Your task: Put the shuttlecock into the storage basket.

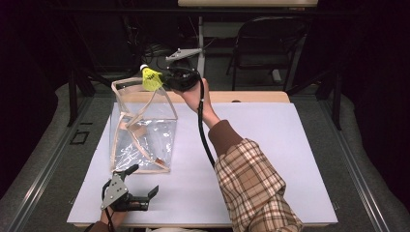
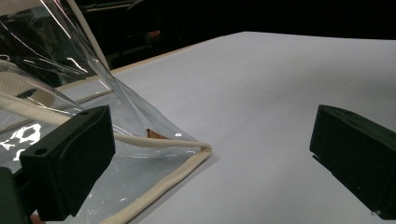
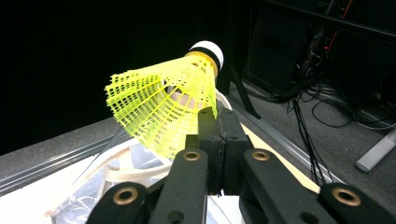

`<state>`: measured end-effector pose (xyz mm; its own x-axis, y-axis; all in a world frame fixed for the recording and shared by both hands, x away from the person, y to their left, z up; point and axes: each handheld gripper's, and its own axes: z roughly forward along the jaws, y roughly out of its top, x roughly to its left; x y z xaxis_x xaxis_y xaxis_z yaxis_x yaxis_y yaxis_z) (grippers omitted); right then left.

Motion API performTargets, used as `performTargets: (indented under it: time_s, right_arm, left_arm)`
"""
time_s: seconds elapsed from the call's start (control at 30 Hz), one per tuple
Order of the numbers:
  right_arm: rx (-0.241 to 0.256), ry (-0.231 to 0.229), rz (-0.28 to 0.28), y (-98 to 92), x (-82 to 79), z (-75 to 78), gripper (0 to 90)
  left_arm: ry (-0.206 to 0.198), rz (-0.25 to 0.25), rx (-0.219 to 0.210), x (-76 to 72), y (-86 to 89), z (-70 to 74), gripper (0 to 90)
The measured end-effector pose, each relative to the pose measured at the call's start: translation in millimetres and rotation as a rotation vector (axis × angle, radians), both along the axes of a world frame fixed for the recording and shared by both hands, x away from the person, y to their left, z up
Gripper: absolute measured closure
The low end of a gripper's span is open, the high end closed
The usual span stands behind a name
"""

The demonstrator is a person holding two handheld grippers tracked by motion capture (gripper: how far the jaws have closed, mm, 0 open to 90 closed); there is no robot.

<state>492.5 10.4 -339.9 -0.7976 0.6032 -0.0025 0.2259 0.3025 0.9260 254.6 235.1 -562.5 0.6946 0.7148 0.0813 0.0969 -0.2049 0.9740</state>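
Holding a yellow shuttlecock (image 1: pixel 152 79) by the edge of its mesh skirt, the right hand-held gripper (image 1: pixel 170 77) hangs at the far side of the bench (image 1: pixel 270 154), level with the top rim of a clear plastic bag (image 1: pixel 143 129) trimmed in cream piping. In the right gripper view its jaws are pressed together on the skirt (image 3: pixel 159 112), with the white cork tip pointing up and away from the hand. From where I stand, the shuttlecock sits just above the bag's far right top corner, its long axis roughly level and pointing left, cork leading. The bag's open mouth lies below and slightly to the near left of it, so I judge any drop needs the shuttle carried a little further over the opening. The left hand-held gripper (image 1: pixel 145 193) rests low at the near left, jaws spread wide and empty, just beside the bag's near bottom corner (image 2: pixel 205 149) but not touching it. The right hand is plainly the nearer one to the bag's mouth.
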Motion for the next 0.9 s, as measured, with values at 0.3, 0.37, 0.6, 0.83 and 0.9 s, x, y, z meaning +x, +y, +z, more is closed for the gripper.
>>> performTargets:
  time_s: [0.3, 0.37, 0.6, 0.83, 0.9]
  right_arm:
    - [-0.005, 0.008, -0.001, 8.9, 0.6, -2.6, 90.0]
    - [-0.007, 0.011, 0.0, 11.9, 1.2, -3.9, 90.0]
    - [-0.011, 0.019, 0.001, 18.6, 1.2, -5.9, 90.0]
    - [-0.021, 0.02, -0.001, 26.3, 1.8, -8.8, 90.0]
    - [-0.021, 0.021, -0.001, 26.9, 2.1, -9.3, 90.0]
  left_arm:
    - [0.0, 0.0, -0.001, -0.1, 0.0, 0.0, 0.1]
    - [0.0, 0.0, -0.002, -0.1, 0.0, 0.0, 0.1]
    - [0.0, -0.001, -0.003, -0.3, -0.1, 0.1, 0.1]
    - [-0.001, -0.001, -0.003, -0.3, 0.0, 0.2, 0.1]
    - [-0.001, -0.001, -0.004, -0.3, 0.0, 0.1, 0.0]
